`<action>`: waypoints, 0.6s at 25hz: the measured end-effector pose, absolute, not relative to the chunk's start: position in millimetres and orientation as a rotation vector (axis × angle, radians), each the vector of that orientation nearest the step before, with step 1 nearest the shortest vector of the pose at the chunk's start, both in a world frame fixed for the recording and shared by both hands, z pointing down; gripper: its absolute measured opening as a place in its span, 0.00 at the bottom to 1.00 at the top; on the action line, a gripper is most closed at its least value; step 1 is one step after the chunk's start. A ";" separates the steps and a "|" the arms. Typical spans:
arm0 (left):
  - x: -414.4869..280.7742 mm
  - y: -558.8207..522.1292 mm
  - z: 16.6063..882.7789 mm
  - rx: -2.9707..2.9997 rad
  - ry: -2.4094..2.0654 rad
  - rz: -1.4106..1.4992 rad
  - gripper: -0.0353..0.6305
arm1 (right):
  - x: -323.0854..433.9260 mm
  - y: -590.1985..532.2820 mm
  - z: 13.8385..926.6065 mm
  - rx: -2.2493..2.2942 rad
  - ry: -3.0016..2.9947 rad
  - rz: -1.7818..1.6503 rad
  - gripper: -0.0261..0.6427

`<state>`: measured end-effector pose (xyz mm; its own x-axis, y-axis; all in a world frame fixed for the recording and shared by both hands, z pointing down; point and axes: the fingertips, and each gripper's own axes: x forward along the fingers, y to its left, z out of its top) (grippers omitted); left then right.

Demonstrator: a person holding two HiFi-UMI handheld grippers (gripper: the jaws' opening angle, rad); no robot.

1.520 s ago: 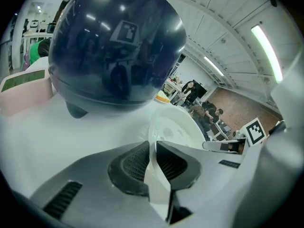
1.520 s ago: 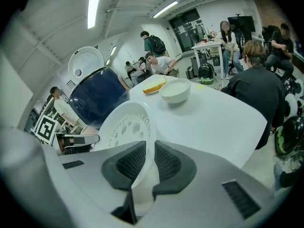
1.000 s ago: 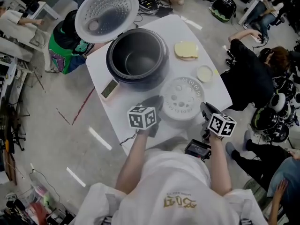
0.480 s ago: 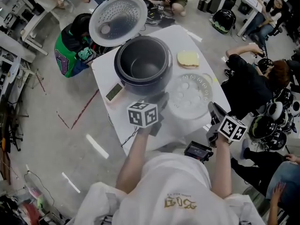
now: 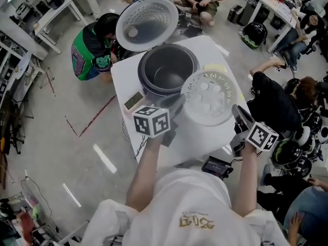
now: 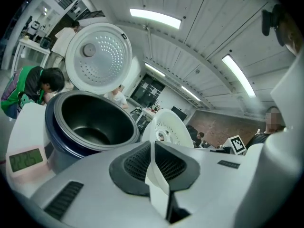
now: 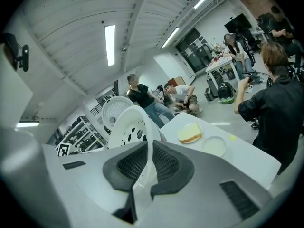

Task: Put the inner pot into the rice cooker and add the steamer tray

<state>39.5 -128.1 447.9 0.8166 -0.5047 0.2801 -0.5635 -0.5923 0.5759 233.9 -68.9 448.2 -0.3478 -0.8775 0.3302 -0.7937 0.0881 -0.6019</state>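
White table (image 5: 123, 75) stands in a busy room, with people sitting on the floor all around it. One person in a green top (image 5: 92, 55) is crouched close to its far corner.

On the table sits a dark rice cooker (image 5: 148, 92). Its round white lid (image 5: 147, 23) is flipped up and wide open. The black inner pot (image 5: 169, 76) is already inside the cooker, and it looks empty. A small green screen (image 5: 134, 100) is on the cooker's front.

The white steamer tray (image 5: 210, 97) with round holes is up in the air. It hangs just beside the cooker, with one edge over the cooker's rim.

The left gripper (image 5: 177, 105) pinches the tray's near left edge. Its jaws are pressed tight on the thin white rim. The right gripper (image 5: 240, 116) pinches the other side the same way.

Behind the tray, the right gripper view shows a yellow sponge (image 7: 190, 133) and a small round dish (image 7: 214, 145) on the table.
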 end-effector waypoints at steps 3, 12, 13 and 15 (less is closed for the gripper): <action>22.7 -138.1 435.6 2.317 -0.823 0.080 0.12 | 218.6 -85.7 433.5 -1.665 2.279 -1.083 0.10; -22.8 -169.7 412.8 2.270 -0.963 -0.032 0.12 | 179.0 -143.3 403.0 -1.498 2.401 -1.031 0.10; -28.2 -174.1 411.6 2.263 -0.979 -0.039 0.12 | 173.9 -150.5 400.9 -1.480 2.412 -1.032 0.10; -37.9 -182.6 408.8 2.249 -1.010 -0.052 0.12 | 165.6 -163.2 399.5 -1.448 2.433 -1.046 0.10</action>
<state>-37.9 -182.6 408.8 0.7003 -0.6784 0.2220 -0.6521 -0.4816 0.5855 165.6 -163.2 399.5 -0.5339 -0.8130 0.2324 -0.7279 0.3020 -0.6156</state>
